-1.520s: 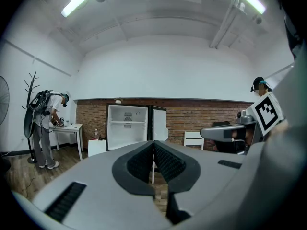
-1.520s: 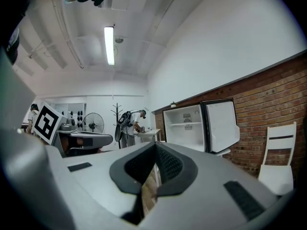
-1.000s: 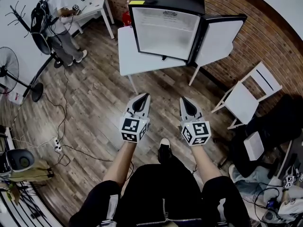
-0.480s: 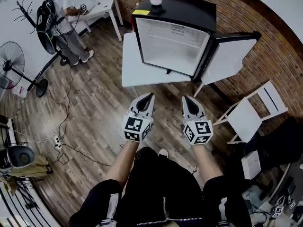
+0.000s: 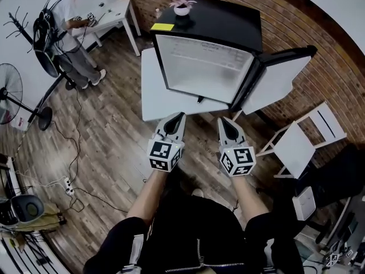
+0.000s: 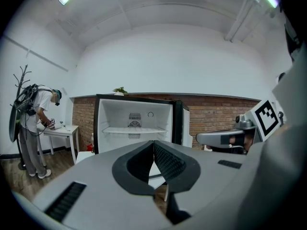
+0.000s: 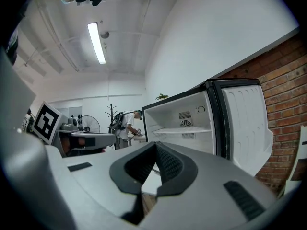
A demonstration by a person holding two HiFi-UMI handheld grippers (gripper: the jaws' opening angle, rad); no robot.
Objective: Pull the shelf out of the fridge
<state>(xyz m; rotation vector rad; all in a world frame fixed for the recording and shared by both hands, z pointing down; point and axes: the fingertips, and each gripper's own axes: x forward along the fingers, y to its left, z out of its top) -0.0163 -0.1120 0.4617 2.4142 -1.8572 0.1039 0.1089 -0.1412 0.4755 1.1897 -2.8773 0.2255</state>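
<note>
Left hand-held gripper (image 5: 178, 119) and right hand-held gripper (image 5: 224, 124), clenched empty, sit short of shelf (image 6: 134, 130).

1. A white table (image 5: 153, 96) near the brick wall bears the open fridge (image 5: 205, 67), which stands on its back part.
2. The fridge's black top carries a potted plant (image 5: 182, 5) and, at the front corner, a yellow note (image 5: 162, 27).
3. Inside the fridge, one shelf (image 6: 134, 130) runs across from wall to wall.
4. The plank floor (image 5: 108, 130) carries a standing fan (image 5: 7, 90), a white folding chair (image 5: 296, 144), a power strip (image 5: 69, 190) and loose cables (image 5: 77, 141).
5. A second white table (image 5: 117, 10) stands further back, with small items on it that I can't make out.
</note>
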